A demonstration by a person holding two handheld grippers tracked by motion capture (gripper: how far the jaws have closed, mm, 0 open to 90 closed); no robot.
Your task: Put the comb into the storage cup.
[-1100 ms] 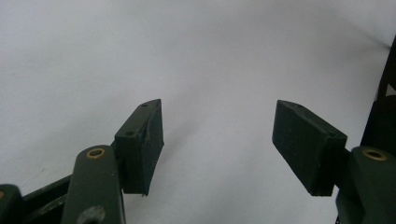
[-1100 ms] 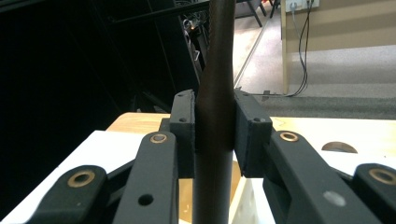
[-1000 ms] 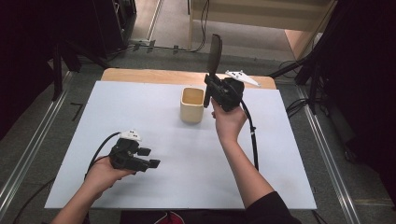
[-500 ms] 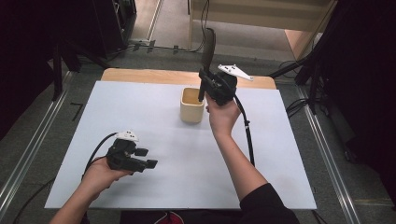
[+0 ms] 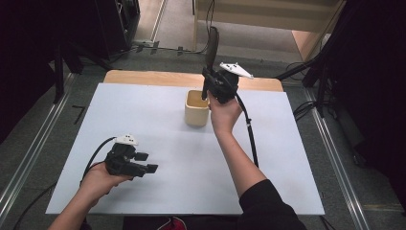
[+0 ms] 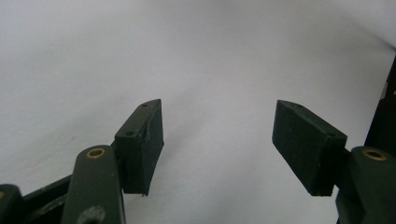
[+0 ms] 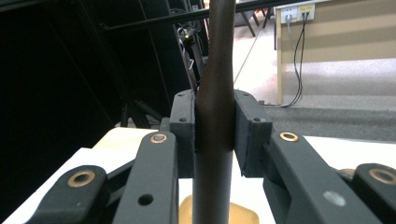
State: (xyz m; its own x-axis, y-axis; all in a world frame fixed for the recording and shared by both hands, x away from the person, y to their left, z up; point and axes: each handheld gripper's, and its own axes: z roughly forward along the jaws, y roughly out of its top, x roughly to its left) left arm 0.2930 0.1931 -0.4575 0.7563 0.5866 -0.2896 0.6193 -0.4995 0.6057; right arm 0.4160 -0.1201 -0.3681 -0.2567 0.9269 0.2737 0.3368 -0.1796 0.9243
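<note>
1. Table (image 5: 143,110): covered by a white sheet, with a wooden strip bare along the far edge.
2. Cup (image 5: 197,108): cream, straight-sided, open at the top, upright on the sheet near the far middle. In the right gripper view its rim (image 7: 219,212) sits low, just behind the jaws.
3. Dark tool (image 5: 209,57): long, slim, brown-black, held almost upright. Its lower end dips at the cup's mouth; the upper end rises above the table's far edge.
4. Right gripper (image 5: 207,88): over the cup, jaws clamped on the tool's shaft (image 7: 215,121), one pad on each side, pressing.
5. Left gripper (image 5: 143,163): low over the near left of the sheet, well apart from the cup; jaws wide, only bare sheet between the pads (image 6: 140,144).
6. Hard to tell: the tool's lower tip is hidden inside the cup, its top is cut off in the right gripper view, and what kind of utensil it is cannot be told.
</note>
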